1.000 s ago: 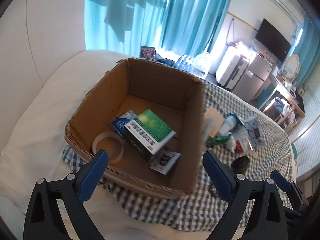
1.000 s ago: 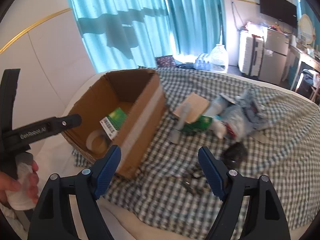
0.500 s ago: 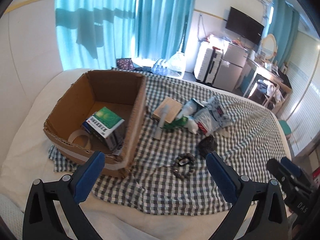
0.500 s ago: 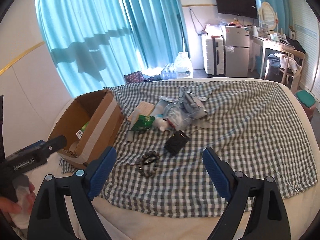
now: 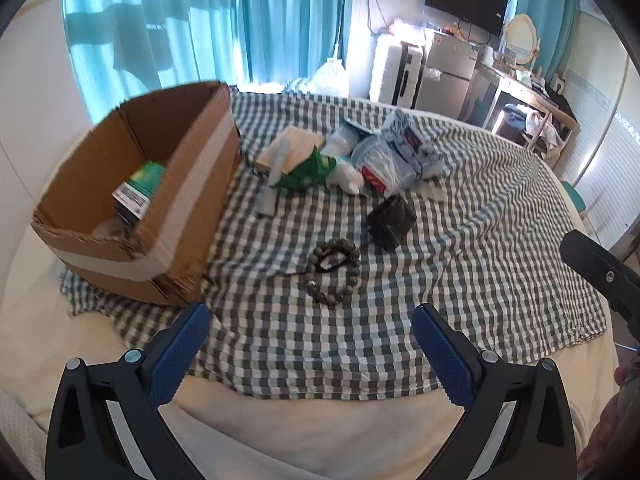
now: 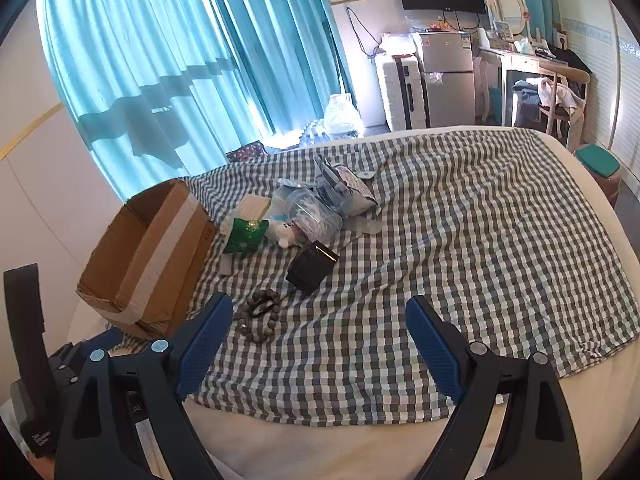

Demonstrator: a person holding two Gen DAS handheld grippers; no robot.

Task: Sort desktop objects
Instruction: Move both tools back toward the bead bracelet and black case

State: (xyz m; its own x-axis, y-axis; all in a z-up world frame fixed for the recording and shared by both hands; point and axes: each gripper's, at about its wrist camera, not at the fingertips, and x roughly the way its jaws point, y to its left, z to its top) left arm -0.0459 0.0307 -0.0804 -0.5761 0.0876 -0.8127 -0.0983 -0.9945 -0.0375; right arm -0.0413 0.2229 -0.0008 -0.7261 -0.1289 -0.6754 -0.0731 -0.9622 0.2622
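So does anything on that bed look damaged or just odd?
The brown cardboard box has a ragged, torn near rim and no flaps, patched with pale tape. Beside it, a jumble of packets lies heaped on the rumpled checked cloth, with a brown bead bracelet and a black pouch lying loose in front.

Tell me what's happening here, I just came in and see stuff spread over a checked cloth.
A person holds two tools, the left tool and right tool, both open and empty above the near edge of the checked cloth. A cardboard box on the left already holds a green packet. A bead bracelet, black pouch and a pile of packets still lie outside it.
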